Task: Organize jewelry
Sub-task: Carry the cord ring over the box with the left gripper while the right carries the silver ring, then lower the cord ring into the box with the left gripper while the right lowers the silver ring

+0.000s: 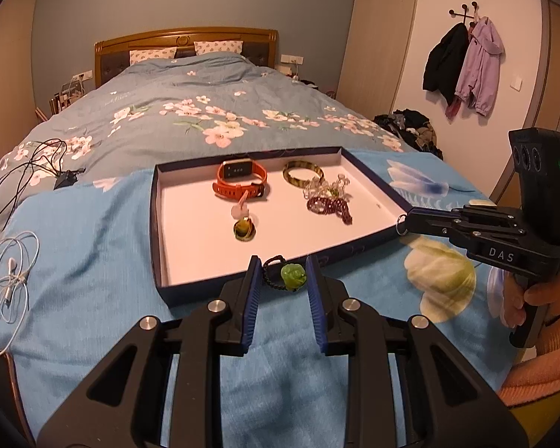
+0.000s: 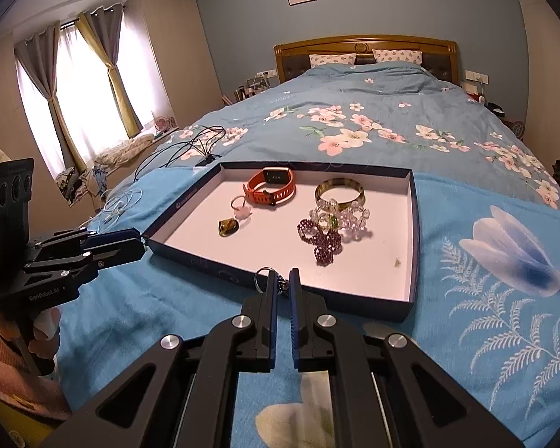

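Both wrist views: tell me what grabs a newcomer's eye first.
A shallow dark-blue box with a white floor lies on the blue flowered bedspread, holding an orange-strapped smartwatch at the back. In the left tool sits a green rose-shaped ring; the right tool pinches a metal key ring.

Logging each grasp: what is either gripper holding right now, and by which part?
Left gripper holds the green rose charm by its sides. Right gripper pinches a metal key ring by its clasp.
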A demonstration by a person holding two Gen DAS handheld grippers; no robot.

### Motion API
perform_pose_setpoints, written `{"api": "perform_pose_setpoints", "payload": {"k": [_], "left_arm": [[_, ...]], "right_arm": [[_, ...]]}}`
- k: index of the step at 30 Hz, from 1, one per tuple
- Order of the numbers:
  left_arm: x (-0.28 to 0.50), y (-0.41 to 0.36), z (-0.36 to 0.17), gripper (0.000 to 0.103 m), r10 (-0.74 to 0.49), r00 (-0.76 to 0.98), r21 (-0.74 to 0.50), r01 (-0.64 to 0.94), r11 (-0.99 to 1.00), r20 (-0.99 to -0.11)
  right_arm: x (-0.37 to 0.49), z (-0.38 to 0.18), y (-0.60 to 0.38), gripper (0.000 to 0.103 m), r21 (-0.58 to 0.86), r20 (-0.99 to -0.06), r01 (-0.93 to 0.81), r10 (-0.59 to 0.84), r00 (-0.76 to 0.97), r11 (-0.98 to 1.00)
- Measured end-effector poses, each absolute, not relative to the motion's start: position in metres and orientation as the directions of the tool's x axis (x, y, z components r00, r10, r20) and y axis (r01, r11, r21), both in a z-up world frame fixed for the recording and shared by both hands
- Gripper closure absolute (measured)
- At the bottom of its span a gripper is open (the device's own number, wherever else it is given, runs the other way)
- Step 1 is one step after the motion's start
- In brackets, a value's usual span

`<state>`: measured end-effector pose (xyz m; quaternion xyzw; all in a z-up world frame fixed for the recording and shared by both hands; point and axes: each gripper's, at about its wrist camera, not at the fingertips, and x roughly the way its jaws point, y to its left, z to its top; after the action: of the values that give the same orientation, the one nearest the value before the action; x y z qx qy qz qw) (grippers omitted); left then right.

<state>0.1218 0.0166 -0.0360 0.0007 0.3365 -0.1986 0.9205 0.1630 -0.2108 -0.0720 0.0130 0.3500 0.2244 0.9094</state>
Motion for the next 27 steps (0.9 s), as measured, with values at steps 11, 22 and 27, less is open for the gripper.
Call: {"api": "perform_pose_setpoints", "payload": {"k": [11, 22, 27], "left_arm": [[0.133, 0.015, -0.026, 0.078, -0.363, 0.723, -0.132, 0.357, 0.925, -0.588], [0.144, 0.011, -0.02, 0.078, -0.366, 0.734, -0.128, 0.36, 0.924, -0.572], [0.148, 0.011, -0.019, 0.078, -0.366, 0.738, -0.128, 0.36, 0.924, -0.567]], "right_arm": [[0.171, -0.068, -0.213, 0.098, 0.18, -0.611, -0.389, 0.413, 0.675, 0.903], [0.176, -0.065, -0.213, 0.098, 0.182, -0.6, -0.389, 0.416, 0.683, 0.903], [0.178, -0.065, -0.214, 0.099, 0.184, -0.598, -0.388, 0.416, 0.685, 0.903]]}}
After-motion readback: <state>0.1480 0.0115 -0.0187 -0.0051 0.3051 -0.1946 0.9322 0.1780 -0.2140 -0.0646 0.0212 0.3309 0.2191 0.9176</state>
